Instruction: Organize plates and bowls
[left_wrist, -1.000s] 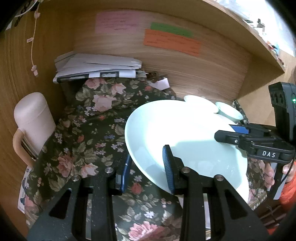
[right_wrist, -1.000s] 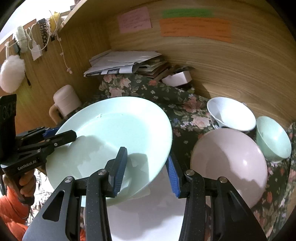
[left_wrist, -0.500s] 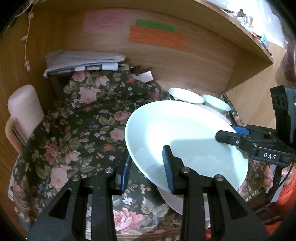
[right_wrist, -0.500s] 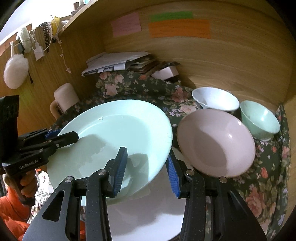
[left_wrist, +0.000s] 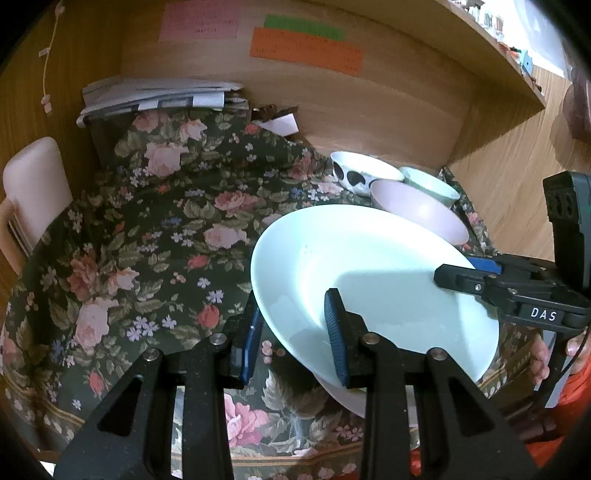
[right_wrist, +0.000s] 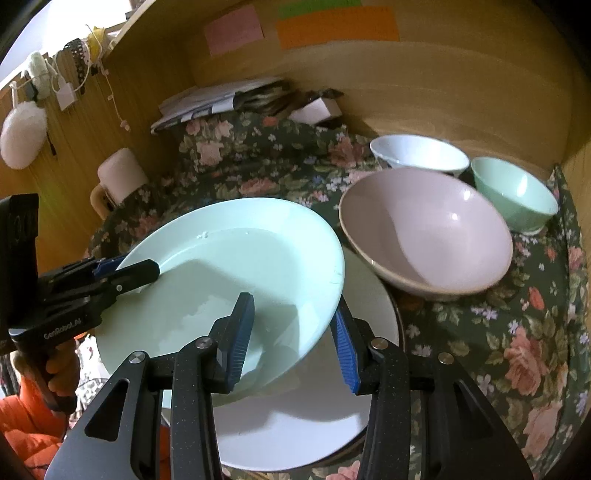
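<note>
Left wrist: I look along my left claw, angled down, close over the pale green plate.
Right wrist: same plate, seen from the opposite rim.
Shared: plate, bowls, probably the whole floral surface.

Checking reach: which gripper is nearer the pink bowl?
Right. The right gripper grips the green plate's edge beside the pink bowl; the left gripper grips the far edge.

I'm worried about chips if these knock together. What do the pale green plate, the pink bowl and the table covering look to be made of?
Pale green plate: probably glazed ceramic; it is smooth and glossy with soft reflections, though melamine cannot be excluded.
Pink bowl: likely glazed ceramic, with bright highlights and a thick rim.
Floral tablecloth: woven fabric, matte, with folds; it would cushion contact.
</note>
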